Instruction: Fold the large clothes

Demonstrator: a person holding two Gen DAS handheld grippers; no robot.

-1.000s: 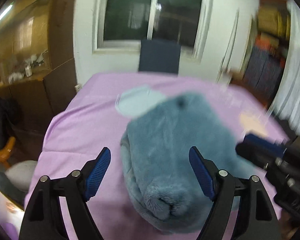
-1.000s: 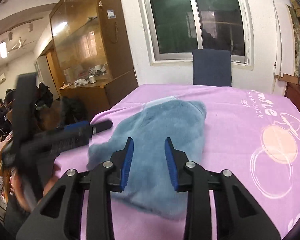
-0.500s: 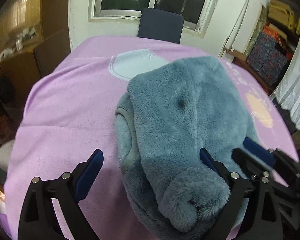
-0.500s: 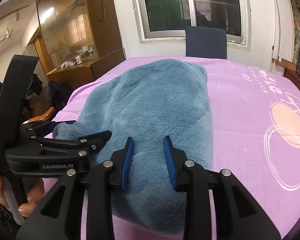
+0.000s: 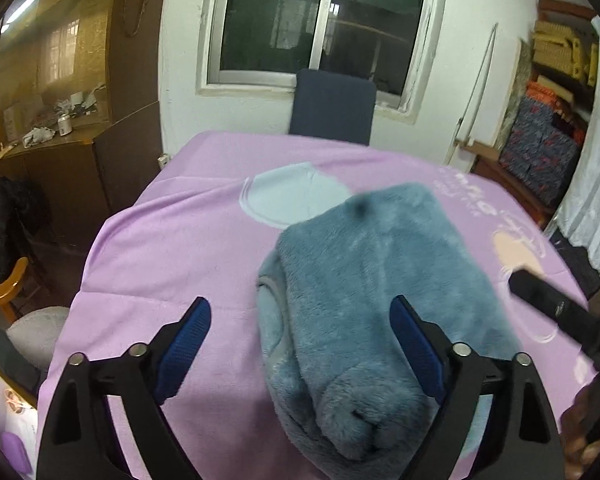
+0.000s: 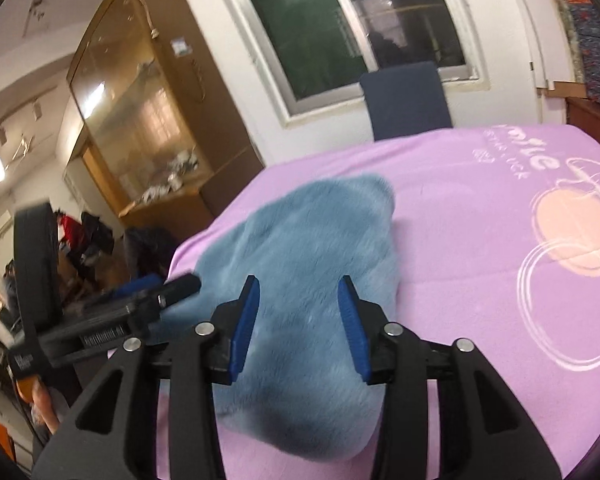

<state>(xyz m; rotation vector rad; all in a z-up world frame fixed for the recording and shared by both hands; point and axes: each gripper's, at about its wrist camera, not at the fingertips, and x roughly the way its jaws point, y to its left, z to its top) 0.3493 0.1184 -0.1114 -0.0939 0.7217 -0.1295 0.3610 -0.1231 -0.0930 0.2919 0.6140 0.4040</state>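
Left wrist view: a fluffy blue garment (image 5: 372, 296) lies in a folded bundle on the counter (image 5: 172, 248), which has a purple cloth over it. The left gripper (image 5: 300, 344) hangs over the near end of the bundle. Its fingers (image 5: 186, 344) stand wide apart and are closing a little. The fluffy end sits between them, but they do not press on it, so they hold nothing. The black nose of the right gripper (image 5: 556, 312) pokes in from the right edge. A blue chair (image 5: 332, 106) stands at the far side of the counter.

Right wrist view: the same garment (image 6: 312, 248) fills the middle, on the purple cloth. The right gripper (image 6: 298, 328) is over its near end. Its fingers (image 6: 242, 328) are part way apart and are opening, with nothing pinched. The left gripper (image 6: 140, 300) is at the left, blurry.

The garment looks soft, thick and light. It will flop and sag when lifted, and the fur may slip. I think a good place to grab is a thick folded edge or a corner, one for each gripper.

No boxes or baskets are on the counter. A glass cabinet (image 6: 140, 120) by the wall holds small things, too blurry to name.
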